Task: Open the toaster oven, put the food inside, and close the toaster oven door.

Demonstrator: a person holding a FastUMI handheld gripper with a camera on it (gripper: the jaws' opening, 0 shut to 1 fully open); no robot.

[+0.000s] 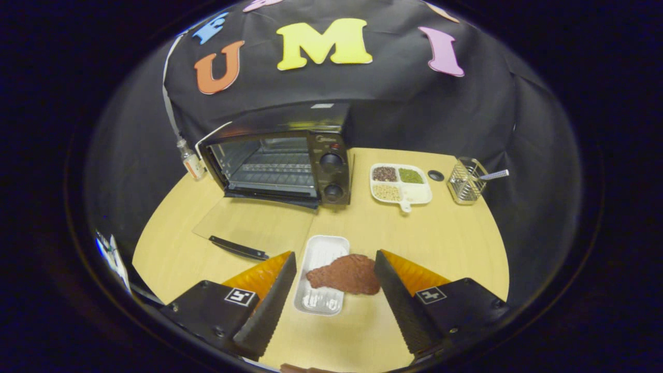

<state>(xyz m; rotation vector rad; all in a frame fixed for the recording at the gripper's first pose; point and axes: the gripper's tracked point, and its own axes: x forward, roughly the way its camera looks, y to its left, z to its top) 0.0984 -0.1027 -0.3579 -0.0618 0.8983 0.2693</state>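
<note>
While the gripper [335,259] hangs above the wooden table [445,243], its two fingers stand spread wide apart and press on nothing. Between them lies a small metal tray [317,300], and across it rests a flat brown slice of food [346,274] whose far end laps over the tray's right rim toward the right finger. Beyond the fingers, to the left, stands the toaster oven [282,158] with its glass door [248,225] dropped fully open and lying flat on the table, its dark handle [238,247] nearest the left finger. Beside the oven's right sits a divided dish [400,182] of beans or grains, then a small dark disc [435,175], perhaps a cap, and a wire holder [465,181]. A small bottle [190,160] stands at the oven's left.
</note>
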